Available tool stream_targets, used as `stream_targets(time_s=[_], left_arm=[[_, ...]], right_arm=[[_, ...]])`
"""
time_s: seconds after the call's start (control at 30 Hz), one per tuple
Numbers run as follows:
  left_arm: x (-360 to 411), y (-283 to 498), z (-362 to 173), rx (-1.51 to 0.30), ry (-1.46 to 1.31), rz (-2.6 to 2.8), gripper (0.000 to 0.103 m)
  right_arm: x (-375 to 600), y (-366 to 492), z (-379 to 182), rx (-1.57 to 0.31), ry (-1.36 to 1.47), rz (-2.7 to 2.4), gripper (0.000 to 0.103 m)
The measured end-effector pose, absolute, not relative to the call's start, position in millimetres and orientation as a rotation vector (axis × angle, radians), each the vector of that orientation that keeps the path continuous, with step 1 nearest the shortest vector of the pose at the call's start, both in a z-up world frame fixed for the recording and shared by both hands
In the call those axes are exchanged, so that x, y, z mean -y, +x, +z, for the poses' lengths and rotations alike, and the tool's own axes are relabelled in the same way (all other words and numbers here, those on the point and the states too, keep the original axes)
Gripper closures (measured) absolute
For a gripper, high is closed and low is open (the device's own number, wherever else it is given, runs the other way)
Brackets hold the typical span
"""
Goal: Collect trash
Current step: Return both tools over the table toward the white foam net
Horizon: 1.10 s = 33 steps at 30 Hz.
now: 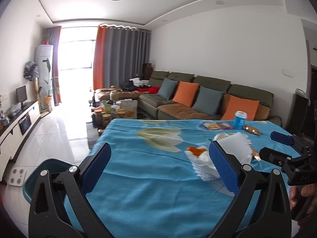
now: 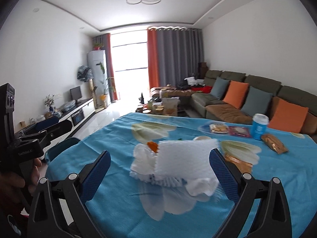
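Crumpled white tissues (image 2: 174, 164) lie on the blue flowered tablecloth (image 2: 118, 208), with an orange peel (image 2: 152, 145) on their far side. My right gripper (image 2: 160, 174) is open, its fingers on either side of the tissues, just above the cloth. In the left wrist view the tissues (image 1: 206, 162) and peel (image 1: 196, 150) sit by the right finger of my open, empty left gripper (image 1: 158, 170). A blue paper cup (image 2: 258, 127), snack wrappers (image 2: 273, 143) and a packet of crackers (image 2: 218, 128) lie at the far right of the table.
A teal bin (image 1: 35, 180) stands on the floor at the table's left edge, also seen in the right wrist view (image 2: 61, 148). My right gripper shows in the left wrist view (image 1: 277, 144). A sofa (image 2: 247, 103) and cluttered coffee table (image 2: 162, 107) stand beyond.
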<state>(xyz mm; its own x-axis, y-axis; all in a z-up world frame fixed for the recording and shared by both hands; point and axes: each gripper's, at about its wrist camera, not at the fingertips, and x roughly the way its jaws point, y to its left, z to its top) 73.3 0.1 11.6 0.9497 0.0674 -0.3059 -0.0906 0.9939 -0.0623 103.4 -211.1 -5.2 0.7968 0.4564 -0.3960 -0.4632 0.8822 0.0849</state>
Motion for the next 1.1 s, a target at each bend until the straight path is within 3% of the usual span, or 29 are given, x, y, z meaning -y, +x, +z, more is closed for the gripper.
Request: stream_targets(time_s=[0.57, 1.1], left_arm=[[48, 91, -11, -0.376, -0.029, -0.079, 0.006], [46, 123, -28, -0.456, -0.05, -0.102, 0.006]], right_arm=[[266, 92, -37, -0.504, 0.024, 0.267, 0.007], [282, 122, -49, -0.576, -0.001, 0.175, 0.007]])
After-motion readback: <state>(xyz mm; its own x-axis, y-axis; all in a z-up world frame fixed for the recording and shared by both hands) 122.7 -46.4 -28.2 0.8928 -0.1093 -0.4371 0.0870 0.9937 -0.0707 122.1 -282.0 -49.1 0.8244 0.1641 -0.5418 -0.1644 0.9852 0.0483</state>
